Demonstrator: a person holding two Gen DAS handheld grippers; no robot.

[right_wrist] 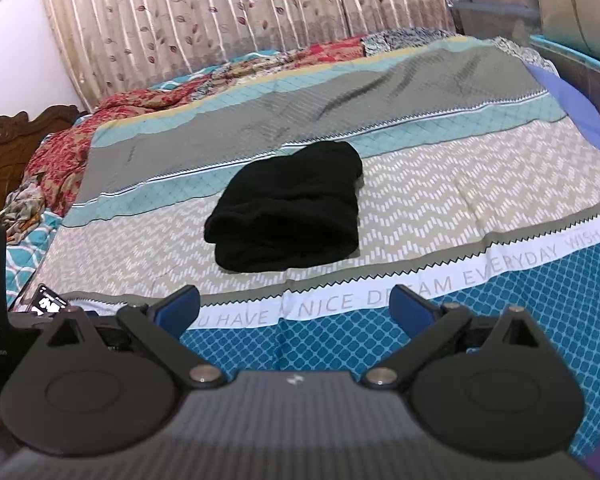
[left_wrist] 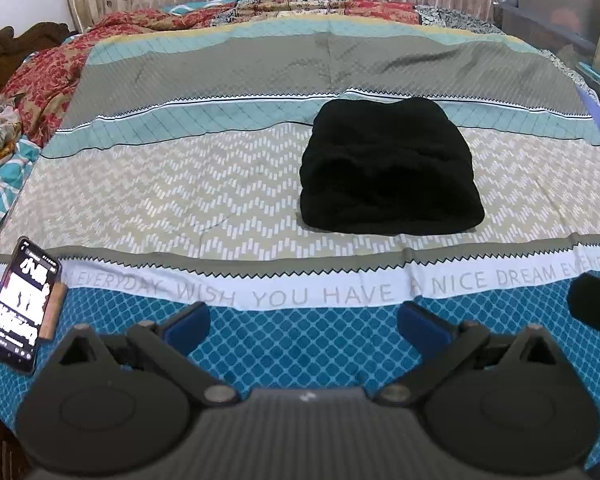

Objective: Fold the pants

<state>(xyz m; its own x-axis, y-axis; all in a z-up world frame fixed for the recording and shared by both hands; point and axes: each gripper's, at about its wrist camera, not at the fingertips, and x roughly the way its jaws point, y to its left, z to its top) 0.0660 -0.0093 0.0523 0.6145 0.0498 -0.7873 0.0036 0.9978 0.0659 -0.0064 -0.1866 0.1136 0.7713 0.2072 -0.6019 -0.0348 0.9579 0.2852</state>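
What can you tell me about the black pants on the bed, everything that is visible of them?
The black soft-fabric pants lie folded into a compact, thick, roughly rectangular bundle with rounded edges. Layers show as creases along the near side; no waistband, pocket or leg end can be made out. The cloth looks matte and knitted or fleecy. The bundle rests flat on the striped patterned bedsheet, across its beige zigzag band and the teal band behind it. Nothing else touches it; both tongs stand open and well short of it.
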